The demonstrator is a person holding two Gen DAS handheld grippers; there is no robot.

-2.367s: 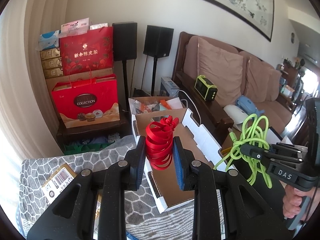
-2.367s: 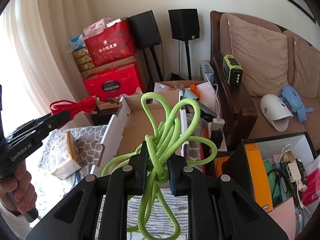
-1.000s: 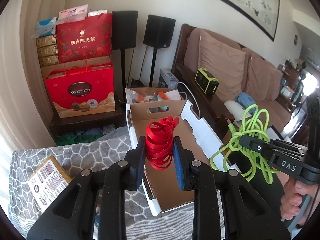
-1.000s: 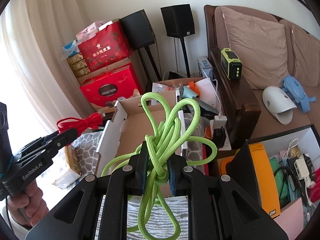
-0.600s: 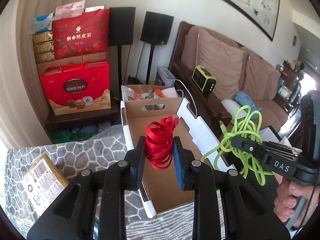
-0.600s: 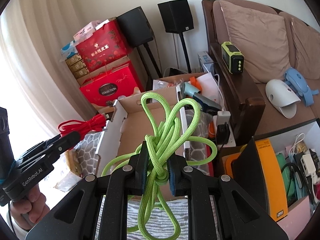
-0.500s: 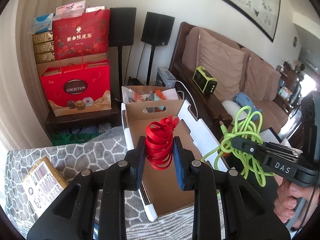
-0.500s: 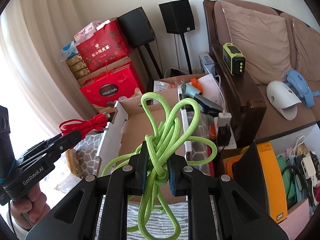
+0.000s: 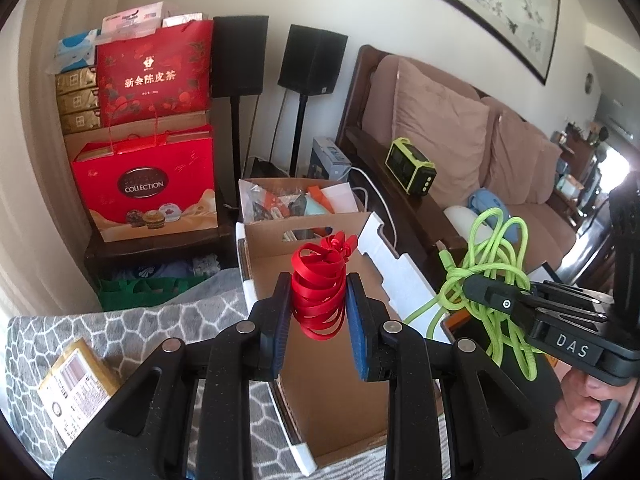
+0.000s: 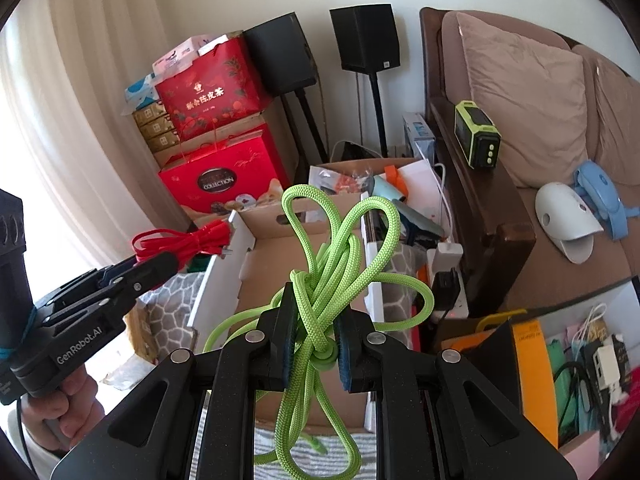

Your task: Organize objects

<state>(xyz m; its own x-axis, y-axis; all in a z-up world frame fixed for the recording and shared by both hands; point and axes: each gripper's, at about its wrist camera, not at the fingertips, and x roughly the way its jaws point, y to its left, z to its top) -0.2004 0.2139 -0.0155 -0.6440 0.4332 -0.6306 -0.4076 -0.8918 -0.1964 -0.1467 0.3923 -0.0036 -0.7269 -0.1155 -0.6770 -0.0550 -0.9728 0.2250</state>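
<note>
Red cable (image 9: pixel 319 294): we grip it, coiled, in our left claw (image 9: pixel 319 312), above the box.
Green rope (image 10: pixel 322 304): our right claw (image 10: pixel 316 340) clamps it; loops dangle.
Box (image 9: pixel 404 280): open cardboard, beneath both claws.

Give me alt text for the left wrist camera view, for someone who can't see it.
The left gripper holds a coiled red flat cable between its jaws above an open cardboard box on a grey patterned cloth. At right, the right gripper carries a bundle of bright green cord. Behind are red gift bags, two black speakers and a brown sofa.
</note>
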